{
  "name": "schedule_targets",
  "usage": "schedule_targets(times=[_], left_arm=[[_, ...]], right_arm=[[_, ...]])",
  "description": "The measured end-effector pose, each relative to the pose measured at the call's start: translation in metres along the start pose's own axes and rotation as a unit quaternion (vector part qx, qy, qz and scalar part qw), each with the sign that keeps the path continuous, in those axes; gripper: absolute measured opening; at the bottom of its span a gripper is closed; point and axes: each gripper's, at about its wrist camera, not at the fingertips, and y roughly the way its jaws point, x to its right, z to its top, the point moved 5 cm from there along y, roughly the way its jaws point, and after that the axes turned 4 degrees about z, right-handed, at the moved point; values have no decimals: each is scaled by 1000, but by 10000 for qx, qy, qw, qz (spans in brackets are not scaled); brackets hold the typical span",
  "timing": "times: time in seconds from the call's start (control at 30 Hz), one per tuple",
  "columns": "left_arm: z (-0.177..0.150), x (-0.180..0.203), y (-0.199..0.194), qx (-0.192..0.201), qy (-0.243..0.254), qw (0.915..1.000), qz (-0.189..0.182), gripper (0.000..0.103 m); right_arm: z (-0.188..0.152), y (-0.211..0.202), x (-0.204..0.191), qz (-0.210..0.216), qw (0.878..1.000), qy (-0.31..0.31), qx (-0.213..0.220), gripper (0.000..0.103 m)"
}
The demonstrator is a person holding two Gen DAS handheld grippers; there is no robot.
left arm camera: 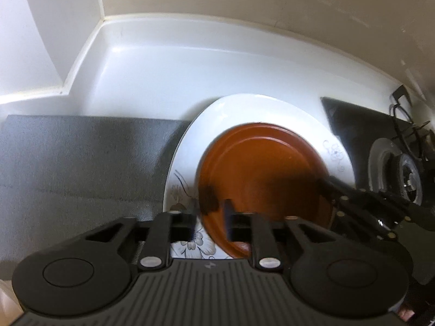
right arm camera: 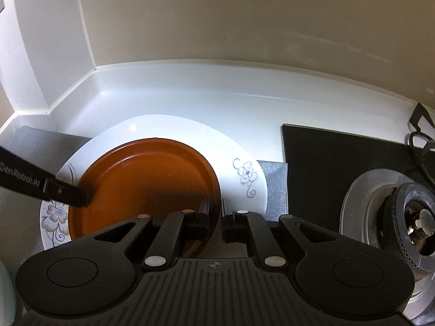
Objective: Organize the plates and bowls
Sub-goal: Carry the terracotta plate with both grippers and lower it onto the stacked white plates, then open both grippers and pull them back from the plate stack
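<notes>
Orange plate [right arm camera: 141, 187] centre frame, stacked on floral white plate [right arm camera: 244, 146]. Right gripper [right arm camera: 216, 212] clenched on orange rim. Left gripper [left arm camera: 209, 212] released, straddling rim; near edge hidden behind fingers.

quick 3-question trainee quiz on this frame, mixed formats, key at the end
1. True or false: the brown plate lies on the white floral plate.
2. The right gripper is: A) open above the stove, B) shut on the brown plate's rim, C) holding a cup.
3. Fill in: right of the plates is a gas ___.

Key: 1 true. 2 B. 3 burner.
</notes>
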Motion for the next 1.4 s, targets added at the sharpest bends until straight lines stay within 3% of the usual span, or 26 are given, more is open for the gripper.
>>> schedule_targets(times=[0.07,0.13,0.23,0.33,0.6,0.83,1.13,1.4], left_arm=[[0,-2,-11,199,20,9998,-87,75],[0,-3,-23,439,43,9990,-14,97],[-1,-2,-42,787,148,9968,9,103],[-11,-3,-59,893,167,9958,-79,103],[-78,-6,-125,1241,568,9906,-125,103],[-144,-24,-181,1771,473,9830,-68,103],[-209,-51,-214,2133,386,9761,118,103],[-234,-76,-222,2225,88,9746,237,103]], right_arm=[[-1,-2,-1,-43,10000,4,13,14],[-2,-9,-1,-59,9999,45,127,41],[-5,-26,-1,-93,9993,80,350,62],[-12,-51,-3,-419,9976,44,546,70],[-66,-139,-24,-215,9958,236,861,79],[-94,-194,-53,63,9942,500,953,80],[-115,-238,-116,371,9922,170,1174,81],[-122,-260,-150,252,9906,-494,1254,82]])
